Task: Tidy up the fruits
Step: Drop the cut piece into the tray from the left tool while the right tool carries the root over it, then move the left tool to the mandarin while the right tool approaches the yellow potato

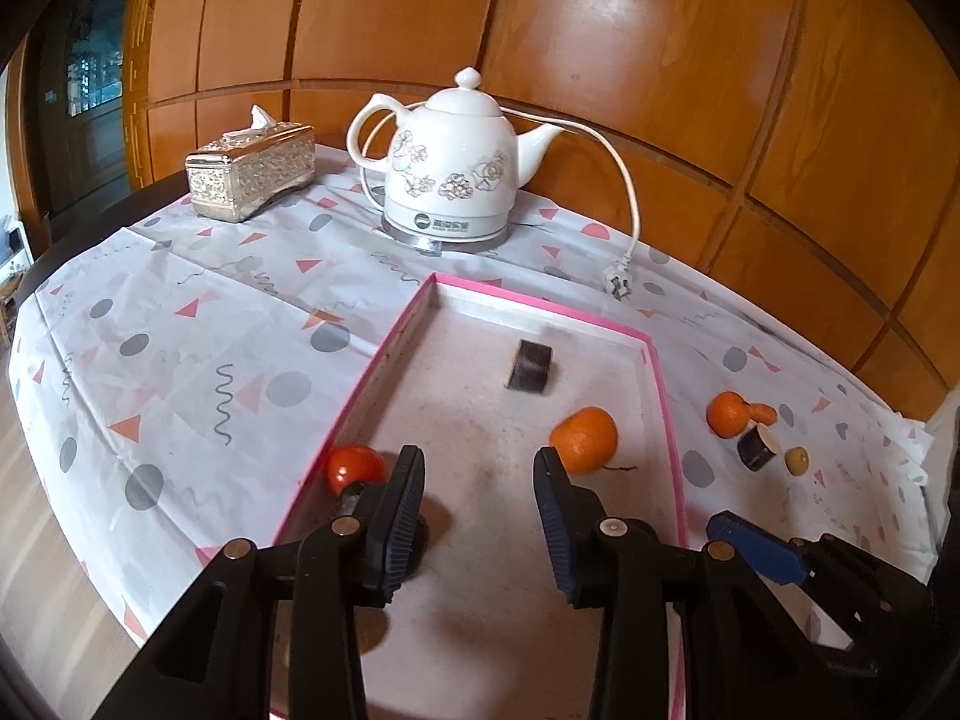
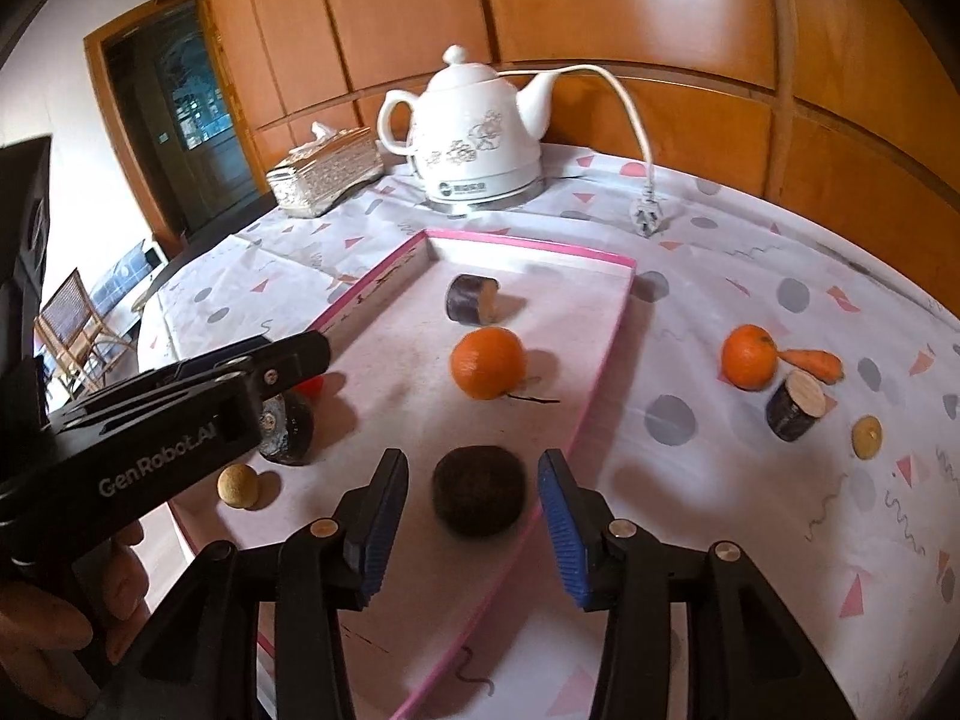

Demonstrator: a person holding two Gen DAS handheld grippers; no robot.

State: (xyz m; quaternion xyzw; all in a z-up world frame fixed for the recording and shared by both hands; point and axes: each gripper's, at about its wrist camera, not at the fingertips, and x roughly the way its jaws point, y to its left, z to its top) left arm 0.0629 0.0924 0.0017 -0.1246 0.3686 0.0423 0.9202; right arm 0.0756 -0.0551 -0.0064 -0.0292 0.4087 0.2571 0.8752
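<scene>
Sorting fruit into the pink-rimmed tray [image 2: 606,324] is well under way, and this moment looks like a release: both claws hover over the tray's near end with nothing clamped.

At the tray's near left, a red fruit [image 1: 354,468] sits against the left rim, with a dark rounded item [image 2: 288,429] and a small tan ball [image 2: 240,485] close by. The left claw [image 1: 477,531] hangs just right of the red fruit, its jaws apart and only bare tray floor between them.

Further right, a dark round fruit [image 2: 479,491] lies on the tray floor, just inside the right rim. The right claw [image 2: 474,531] straddles it with jaws apart and a gap showing on both sides, so the pads do not press on it. Beyond it, mid-tray, rests an orange [image 2: 487,362], and at the far end a dark cut piece [image 2: 471,299].

Off the tray, on the patterned cloth of the desk [image 2: 750,240] to the right, a second orange [image 2: 748,356] touches a carrot [image 2: 813,362]; a dark cut stub [image 2: 795,405] and a small tan slice [image 2: 866,435] lie just nearer.

My judgement: the next move calls for the right claw to lift clear without nudging the dark fruit, swing right, and open wider to take the second orange, approaching from the side away from the carrot.
</scene>
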